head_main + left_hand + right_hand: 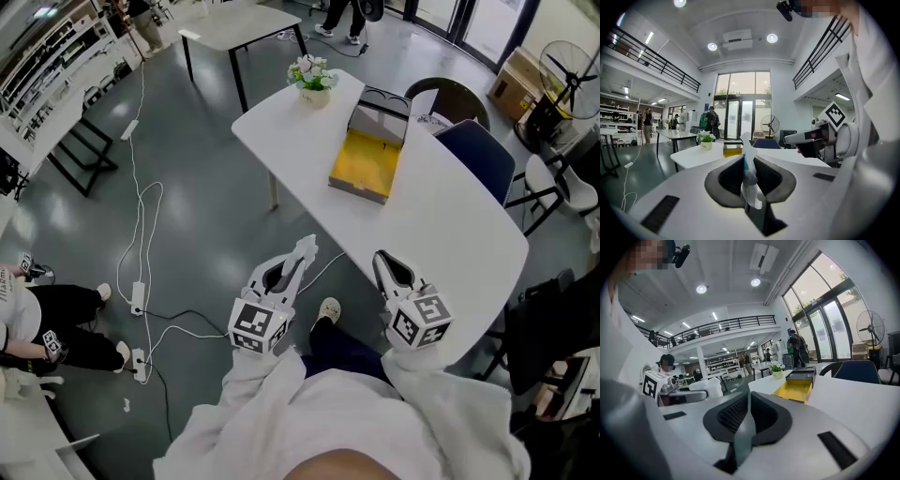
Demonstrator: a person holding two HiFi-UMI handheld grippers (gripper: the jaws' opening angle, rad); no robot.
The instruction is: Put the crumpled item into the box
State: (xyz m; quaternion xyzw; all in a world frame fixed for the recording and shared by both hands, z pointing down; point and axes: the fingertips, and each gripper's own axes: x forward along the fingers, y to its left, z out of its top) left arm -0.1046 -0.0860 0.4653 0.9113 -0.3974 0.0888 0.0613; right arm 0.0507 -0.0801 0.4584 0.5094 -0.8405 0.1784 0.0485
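Near white table [450, 216], left gripper [292, 268] pinches crumpled white item [306, 247]; right gripper [383, 260] closed, empty.

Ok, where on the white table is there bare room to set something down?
The near half of the table, between the box and the right gripper, is bare. A smaller bare patch lies left of the box, nearer than the flower pot. The far end, with pot and box, is crowded.

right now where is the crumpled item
The crumpled item is pinched by the left gripper, lower centre-left in the head view, just off the near edge of the white table and well short of the yellow box.
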